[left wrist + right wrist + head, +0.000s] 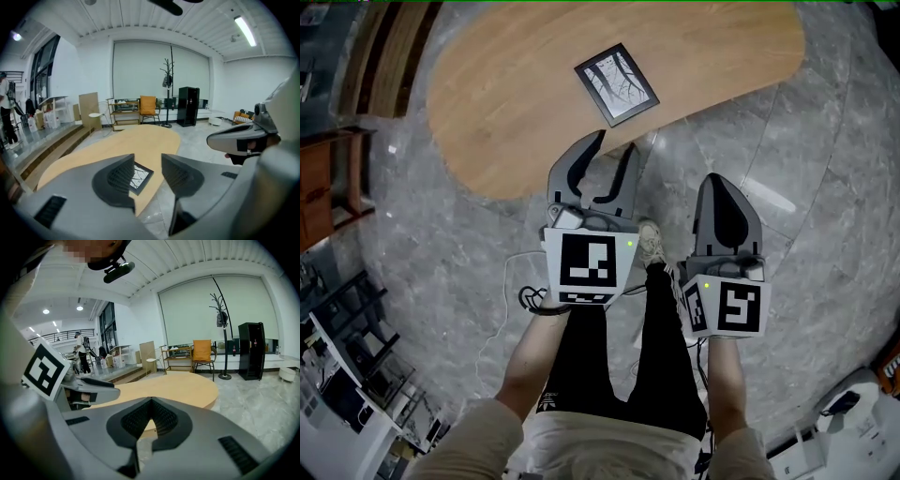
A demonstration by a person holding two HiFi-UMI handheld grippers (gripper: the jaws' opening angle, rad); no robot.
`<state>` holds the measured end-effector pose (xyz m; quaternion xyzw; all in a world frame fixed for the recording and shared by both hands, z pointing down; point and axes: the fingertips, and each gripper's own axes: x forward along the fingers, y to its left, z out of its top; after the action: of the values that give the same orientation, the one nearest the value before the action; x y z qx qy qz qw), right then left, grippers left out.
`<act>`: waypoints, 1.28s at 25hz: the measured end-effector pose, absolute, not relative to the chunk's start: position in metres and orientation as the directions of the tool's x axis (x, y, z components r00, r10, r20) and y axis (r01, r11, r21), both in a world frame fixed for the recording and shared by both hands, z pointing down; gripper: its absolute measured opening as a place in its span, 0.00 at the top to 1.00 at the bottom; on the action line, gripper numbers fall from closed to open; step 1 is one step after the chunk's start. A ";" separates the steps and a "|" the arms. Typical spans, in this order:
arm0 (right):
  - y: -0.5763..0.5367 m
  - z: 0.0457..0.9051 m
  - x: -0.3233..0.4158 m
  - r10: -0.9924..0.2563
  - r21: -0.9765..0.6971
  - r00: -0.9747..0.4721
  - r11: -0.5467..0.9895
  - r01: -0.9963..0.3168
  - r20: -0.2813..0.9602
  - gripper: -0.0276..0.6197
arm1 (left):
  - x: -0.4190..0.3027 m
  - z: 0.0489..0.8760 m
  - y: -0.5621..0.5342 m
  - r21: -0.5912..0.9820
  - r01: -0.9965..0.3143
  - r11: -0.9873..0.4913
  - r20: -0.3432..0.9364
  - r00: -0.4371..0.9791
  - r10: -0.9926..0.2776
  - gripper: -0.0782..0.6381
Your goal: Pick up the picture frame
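The picture frame lies flat on the table, near the edge closest to the person. The left gripper has its jaws spread, with nothing in them. The right gripper has its jaws pressed together.

Grey marble floor spreads under the oval wooden worktop. Far beyond the left claw, an orange chair, a coat stand and a black cabinet stand before a wide shaded window. A ceiling strip light glows up to its right.
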<state>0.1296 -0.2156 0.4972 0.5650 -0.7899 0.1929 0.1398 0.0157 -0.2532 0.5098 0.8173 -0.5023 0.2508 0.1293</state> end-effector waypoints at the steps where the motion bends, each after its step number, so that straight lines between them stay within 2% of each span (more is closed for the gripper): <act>1: -0.214 0.500 0.129 -0.834 -0.148 -0.326 0.290 -0.946 0.446 0.95 | 0.019 0.517 -0.255 -0.027 -0.874 -0.484 0.562 0.388 -0.731 0.62; 5: -0.208 0.509 0.127 -0.817 -0.156 -0.331 0.292 -0.944 0.473 0.95 | 0.029 0.558 -0.268 -0.047 -0.825 -0.563 0.655 0.400 -0.641 0.49; 11: -0.197 0.525 0.131 -0.791 -0.155 -0.331 0.295 -0.943 0.514 0.95 | 0.044 0.628 -0.288 -0.195 -0.694 -0.694 0.790 0.309 -0.530 0.42; 18: -0.187 0.542 0.126 -0.767 -0.174 -0.340 0.294 -0.940 0.544 0.95 | 0.047 0.687 -0.290 -0.196 -0.616 -0.763 0.889 0.217 -0.403 0.42; 32: -0.177 0.558 0.137 -0.759 -0.205 -0.311 0.234 -0.950 0.572 0.95 | 0.038 0.726 -0.294 -0.289 -0.550 -0.783 0.916 0.079 -0.393 0.42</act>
<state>0.1370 -0.1773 0.5577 0.5587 -0.7647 0.2657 0.1801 0.0381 -0.2944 0.7263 0.7316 -0.3224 0.5971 0.0658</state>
